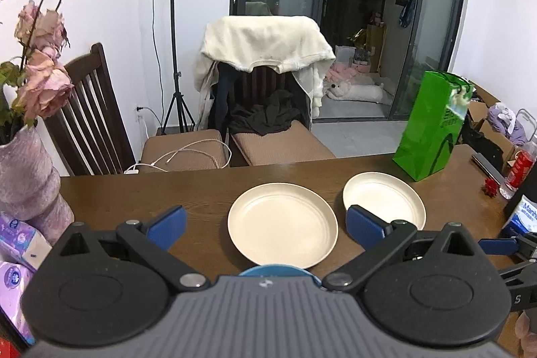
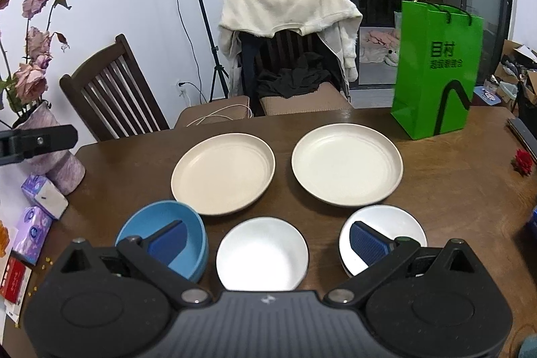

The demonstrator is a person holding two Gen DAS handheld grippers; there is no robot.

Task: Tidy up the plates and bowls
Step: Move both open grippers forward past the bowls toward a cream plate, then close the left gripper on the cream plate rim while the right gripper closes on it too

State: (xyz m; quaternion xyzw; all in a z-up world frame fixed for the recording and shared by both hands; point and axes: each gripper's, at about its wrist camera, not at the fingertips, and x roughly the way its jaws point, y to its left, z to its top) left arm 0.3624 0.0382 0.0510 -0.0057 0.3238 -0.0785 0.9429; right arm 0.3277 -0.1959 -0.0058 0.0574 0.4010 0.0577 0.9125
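Observation:
Two cream plates lie side by side on the brown table [image 2: 453, 183]: the left plate [image 2: 223, 173] [image 1: 282, 225] and the right plate [image 2: 347, 165] [image 1: 386, 198]. In front of them stand a blue bowl [image 2: 191, 230], a middle white bowl [image 2: 261, 254] and a right white bowl [image 2: 389, 223]. My right gripper [image 2: 266, 239] hovers open above the bowls, its blue pads wide apart. My left gripper [image 1: 266, 223] is open too, held low over the left plate, with only the blue bowl's rim [image 1: 278, 269] showing under it.
A green paper bag [image 2: 436, 69] stands at the table's back right. A vase of dried pink roses [image 2: 53, 153] and tissue packs [image 2: 43, 197] crowd the left edge. Two wooden chairs [image 2: 114, 93] sit behind the table, one draped in clothes. A red can [image 1: 518, 170] is far right.

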